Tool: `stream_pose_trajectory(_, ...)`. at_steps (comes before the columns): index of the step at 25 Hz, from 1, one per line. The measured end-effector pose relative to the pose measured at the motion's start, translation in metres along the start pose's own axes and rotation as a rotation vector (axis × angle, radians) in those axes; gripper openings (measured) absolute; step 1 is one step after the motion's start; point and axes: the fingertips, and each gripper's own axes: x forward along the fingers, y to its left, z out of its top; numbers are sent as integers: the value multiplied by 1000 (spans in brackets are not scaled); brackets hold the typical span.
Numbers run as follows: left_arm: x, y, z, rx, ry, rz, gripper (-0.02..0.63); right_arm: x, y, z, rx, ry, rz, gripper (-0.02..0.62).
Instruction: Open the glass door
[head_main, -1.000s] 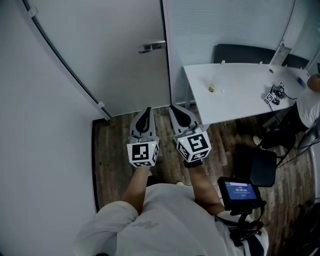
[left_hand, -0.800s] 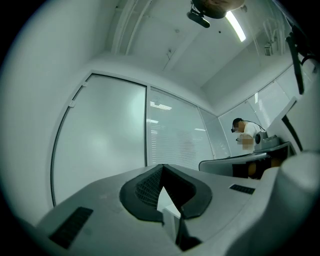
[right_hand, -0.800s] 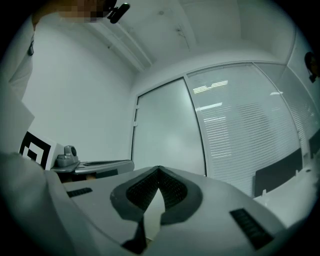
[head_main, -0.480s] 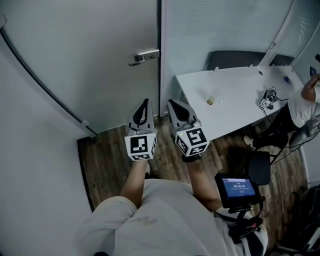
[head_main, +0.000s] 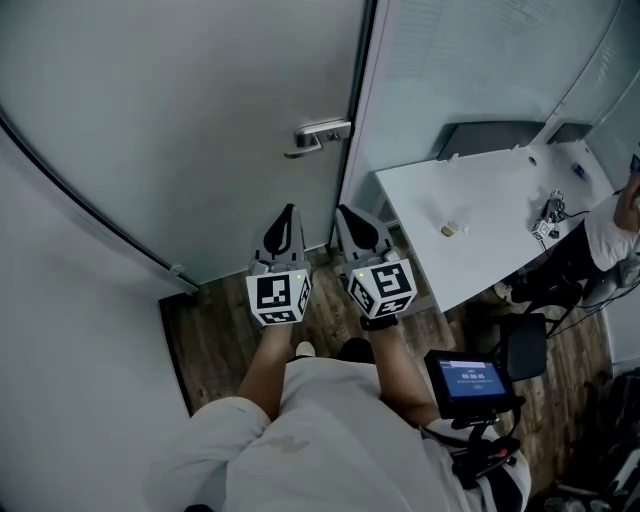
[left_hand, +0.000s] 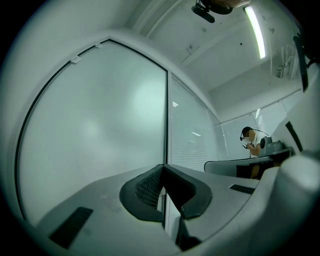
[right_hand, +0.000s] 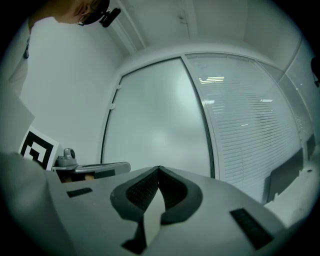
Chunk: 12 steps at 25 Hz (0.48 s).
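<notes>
Facing the frosted glass door (head_main: 200, 120), which is seen shut straight ahead, the left gripper (head_main: 289, 212) and right gripper (head_main: 347, 214) are held with jaws pressed together on nothing. The door's handle (head_main: 322, 135) is not yet touched; the whole opening is left to be done.

I count one frosted glass door (head_main: 200, 120), one silver metal lever handle (head_main: 322, 136), one white rectangular table (head_main: 490, 205), and two grey grippers of mine: left gripper (head_main: 289, 212), right gripper (head_main: 345, 212).
</notes>
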Motion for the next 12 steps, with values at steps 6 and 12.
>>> stream_pose_trajectory(6,32,20,-15,-18,39,-21,2,38,-12,-10,25,22,4,2)
stream_pose_trajectory(12,99,36,-47,-2,113,-19,2,87,-63,-19,47,25,8,2)
